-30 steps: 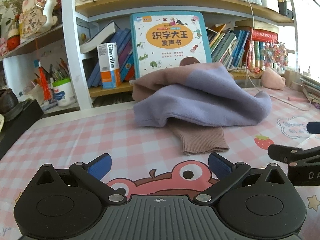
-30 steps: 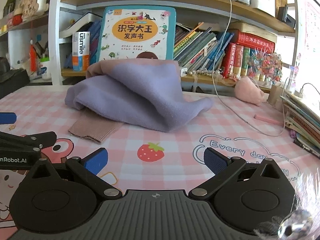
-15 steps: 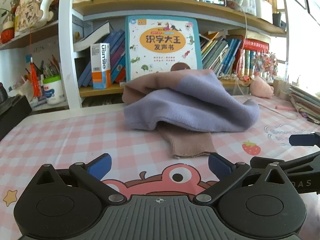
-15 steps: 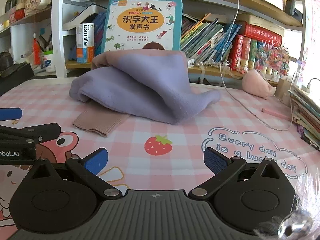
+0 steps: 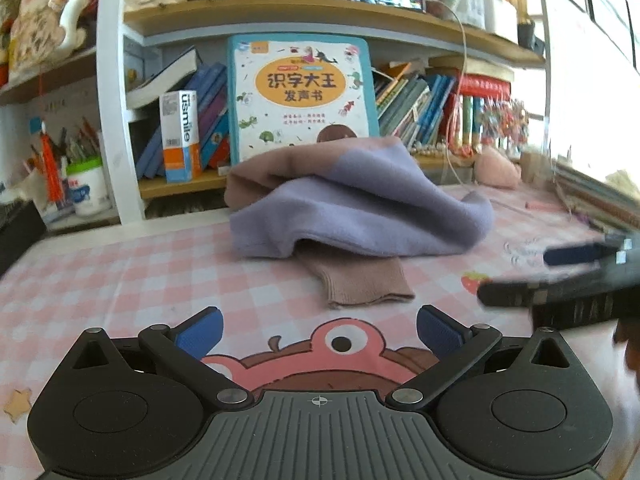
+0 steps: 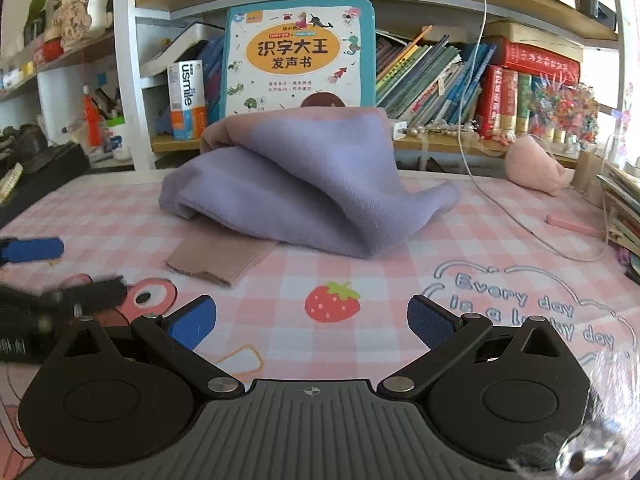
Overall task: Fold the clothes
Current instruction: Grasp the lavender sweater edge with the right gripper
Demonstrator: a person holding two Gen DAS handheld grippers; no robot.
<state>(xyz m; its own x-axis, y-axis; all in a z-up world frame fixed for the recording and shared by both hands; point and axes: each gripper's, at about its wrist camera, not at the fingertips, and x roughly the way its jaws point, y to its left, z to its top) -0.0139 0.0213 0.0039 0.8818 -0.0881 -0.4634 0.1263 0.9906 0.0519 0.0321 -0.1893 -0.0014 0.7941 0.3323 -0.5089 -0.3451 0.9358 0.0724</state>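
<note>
Meanwhile, both cameras have come closer to the sweater (image 5: 360, 204) than half a second ago: it looks larger in both views, and the brown ribbed cuff (image 5: 360, 280) now lies just ahead of the left gripper (image 5: 320, 330). The sweater itself has not changed; it lies in the same loose heap on the middle of the worktop (image 5: 120, 272), in front of the bookshelf (image 5: 320, 16), lilac on the outside and brown near the top. I judge this as the approach before the first grasp, so the folding is not yet started.

The left gripper has its blue pads wide apart and nothing between them. The right gripper (image 6: 312, 322) is the same, spread and empty, and it is aimed at the bare worktop beside the cuff (image 6: 220, 258).

Much of the sweater is hard to read. The heap covers its own collar, its hem and the second sleeve, so I cannot tell which edge is which. The right gripper at the side of the left view is blurred, and the left gripper at the edge of the right view too.
</note>
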